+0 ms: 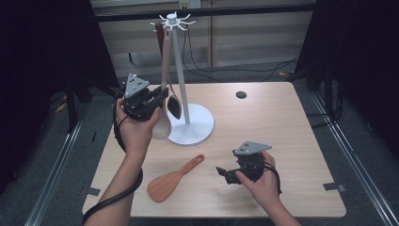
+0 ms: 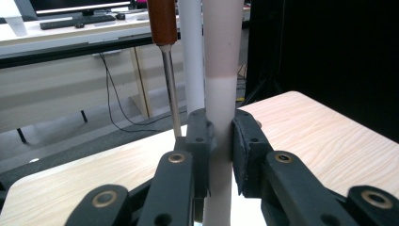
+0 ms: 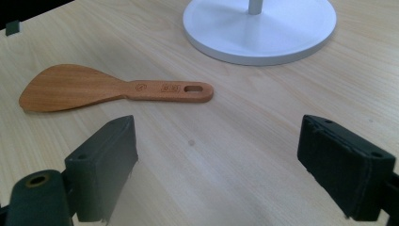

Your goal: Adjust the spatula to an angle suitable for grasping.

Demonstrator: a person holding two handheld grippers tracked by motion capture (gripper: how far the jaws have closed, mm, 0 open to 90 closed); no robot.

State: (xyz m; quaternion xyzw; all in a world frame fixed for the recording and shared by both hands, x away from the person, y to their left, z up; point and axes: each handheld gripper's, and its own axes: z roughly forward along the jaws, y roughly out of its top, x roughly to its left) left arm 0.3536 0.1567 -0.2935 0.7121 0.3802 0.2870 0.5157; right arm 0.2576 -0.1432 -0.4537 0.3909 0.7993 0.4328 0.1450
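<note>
Lab or office: desk (image 2: 61,35) with keyboard (image 2: 77,21), loose cables (image 1: 226,70), black curtains (image 1: 357,56).

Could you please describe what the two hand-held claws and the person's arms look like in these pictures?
The left claw and right claw are black linkage mechanisms, each topped by a grey three-cornered plate with small holes. Brass-coloured pivot pins show on the links, and the pads are dark and blocky. A thick black cable trails along the left forearm. The forearms are bare, without sleeves.

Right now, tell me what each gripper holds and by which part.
The left gripper is shut on the pale spoon, gripping its handle low, near the bowl. The right gripper is open and holds nothing.
</note>
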